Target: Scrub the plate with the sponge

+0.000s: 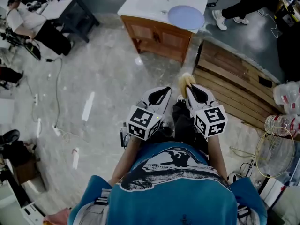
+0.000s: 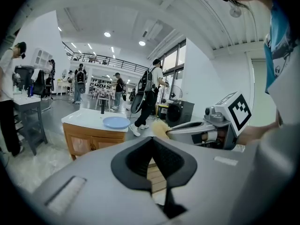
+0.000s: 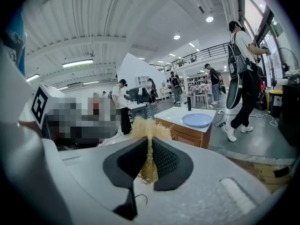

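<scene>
A pale blue plate (image 1: 186,17) lies on the right end of a white sink counter (image 1: 140,6) atop a wooden cabinet, some way ahead of me; the plate (image 2: 116,122) and the plate (image 3: 197,120) show in both gripper views. My right gripper (image 1: 186,84) is shut on a straw-yellow fibrous sponge (image 1: 185,82), whose tuft (image 3: 148,139) sticks out between and beyond the pads. My left gripper (image 1: 161,92) is shut with nothing in it, held beside the right one near my waist. Both are well short of the counter.
A wooden pallet (image 1: 234,86) lies on the floor to the right. People stand near the counter (image 1: 239,6) and at the far left (image 1: 28,25). Cables (image 1: 56,107) trail over the left floor. Bags and a racket (image 1: 276,149) sit at right.
</scene>
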Available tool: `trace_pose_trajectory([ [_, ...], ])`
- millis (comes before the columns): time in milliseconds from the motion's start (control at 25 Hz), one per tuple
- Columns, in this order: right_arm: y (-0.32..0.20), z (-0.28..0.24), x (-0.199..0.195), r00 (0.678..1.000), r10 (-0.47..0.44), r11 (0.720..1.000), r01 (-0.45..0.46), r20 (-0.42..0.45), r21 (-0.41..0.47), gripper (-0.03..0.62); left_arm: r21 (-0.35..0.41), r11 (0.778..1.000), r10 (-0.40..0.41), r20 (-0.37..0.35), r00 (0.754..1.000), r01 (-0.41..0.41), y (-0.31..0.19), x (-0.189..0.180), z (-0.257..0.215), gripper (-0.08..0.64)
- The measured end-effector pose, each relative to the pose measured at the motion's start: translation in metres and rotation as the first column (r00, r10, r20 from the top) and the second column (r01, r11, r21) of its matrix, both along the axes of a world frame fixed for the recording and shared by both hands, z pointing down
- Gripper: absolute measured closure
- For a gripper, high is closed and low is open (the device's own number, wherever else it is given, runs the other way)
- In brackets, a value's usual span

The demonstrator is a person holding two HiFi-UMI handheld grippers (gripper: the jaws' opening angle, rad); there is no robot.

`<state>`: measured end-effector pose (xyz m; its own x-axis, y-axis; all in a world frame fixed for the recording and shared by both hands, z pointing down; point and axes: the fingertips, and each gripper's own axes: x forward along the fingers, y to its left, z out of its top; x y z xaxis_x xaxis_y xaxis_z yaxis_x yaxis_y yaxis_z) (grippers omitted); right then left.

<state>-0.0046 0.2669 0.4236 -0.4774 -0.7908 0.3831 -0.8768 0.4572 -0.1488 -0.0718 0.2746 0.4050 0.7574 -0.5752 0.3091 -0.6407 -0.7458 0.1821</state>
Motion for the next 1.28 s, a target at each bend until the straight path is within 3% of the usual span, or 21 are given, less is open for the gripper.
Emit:
trace_pose_trajectory([
  [720,-0.178,0.001,0.083,0.996,-0.088,0.996,0.088,0.03,-0.009,0.563,-0.02,0.995,-0.098,0.03,0.995,0.098,-0.164,0.077,0.002,0.543],
  [1280,-0.244,0.016,0.135,0.99,-0.127,0.991,0.129,0.066,-0.035,0.563,-0.031,0.982,-0.184,0.059,0.981,0.186,-0.229,0.12,0.011,0.543],
])
